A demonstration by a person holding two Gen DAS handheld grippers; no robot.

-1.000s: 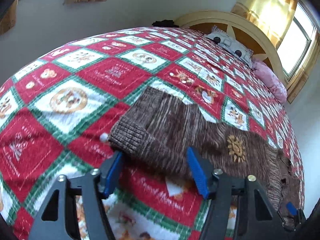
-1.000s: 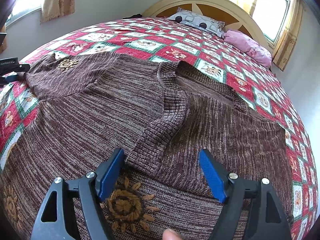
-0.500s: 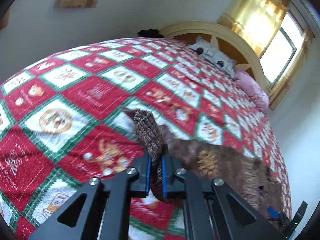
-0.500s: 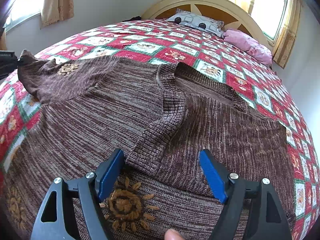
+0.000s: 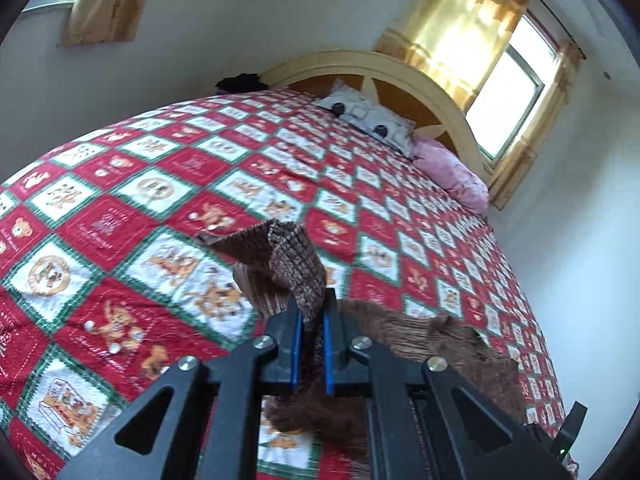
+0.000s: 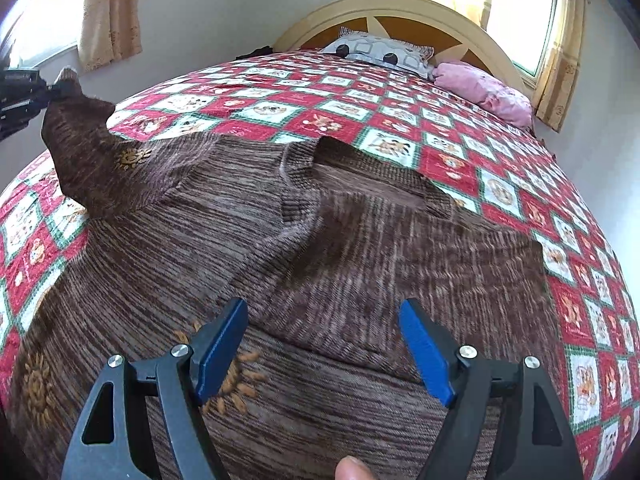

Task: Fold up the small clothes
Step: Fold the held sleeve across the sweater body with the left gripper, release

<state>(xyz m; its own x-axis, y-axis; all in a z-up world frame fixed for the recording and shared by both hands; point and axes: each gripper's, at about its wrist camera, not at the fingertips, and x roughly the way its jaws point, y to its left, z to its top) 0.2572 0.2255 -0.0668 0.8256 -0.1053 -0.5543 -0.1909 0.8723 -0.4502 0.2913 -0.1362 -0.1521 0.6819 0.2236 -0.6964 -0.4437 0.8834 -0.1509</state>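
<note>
Now sleeve fold: left gripper point(image 5: 311, 322) clamped on sleeve point(image 5: 296, 268).
Swing it inward flat over sweater point(image 6: 360, 248); right gripper point(image 6: 324, 344) fingers apart.

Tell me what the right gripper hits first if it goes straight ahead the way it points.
Most likely the brown sweater. The right gripper is open, angled down over the fabric spread on the quilt, so its fingers would press into the knit; depth is unclear.

Your sweater point(image 6: 340, 264) is brown marled knit with orange sun motifs, and it fills the lower and middle part of the right wrist view, lying spread on its back with the ribbed neck opening toward the upper centre. Its sleeve point(image 6: 84, 152) rises to the upper left, lifted off the surface; the ribbed cuff point(image 5: 292, 264) stands upright at centre frame in the left wrist view.
</note>
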